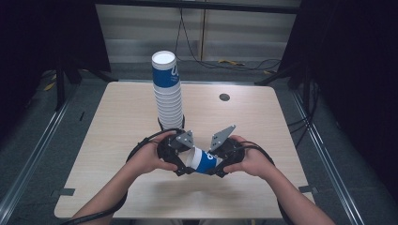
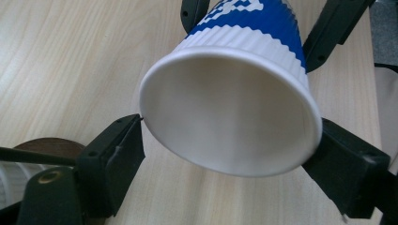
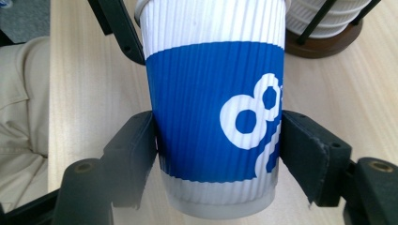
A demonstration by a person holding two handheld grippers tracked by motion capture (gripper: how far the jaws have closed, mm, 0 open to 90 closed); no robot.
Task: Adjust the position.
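Observation:
A blue and white ribbed paper cup (image 1: 202, 161) lies on its side just above the table's near half, held between both hands. My right gripper (image 1: 214, 167) (image 3: 218, 150) is shut on the cup's (image 3: 211, 108) blue band near its bottom. My left gripper (image 1: 187, 160) (image 2: 232, 150) faces the cup's open mouth (image 2: 225, 112). Its jaws stand at the two sides of the rim, which keeps its round shape, and they look loose rather than pressing. The right gripper's fingers (image 2: 328, 33) show behind the cup in the left gripper view.
A tall stack of the same cups (image 1: 166, 89) stands in a wire holder on a brown base (image 3: 324, 44) at mid-table, just behind my hands. The wooden table (image 1: 112, 140) has a small dark round cap (image 1: 224, 97) at the far right. A trouser leg (image 3: 19, 117) lies past the table edge.

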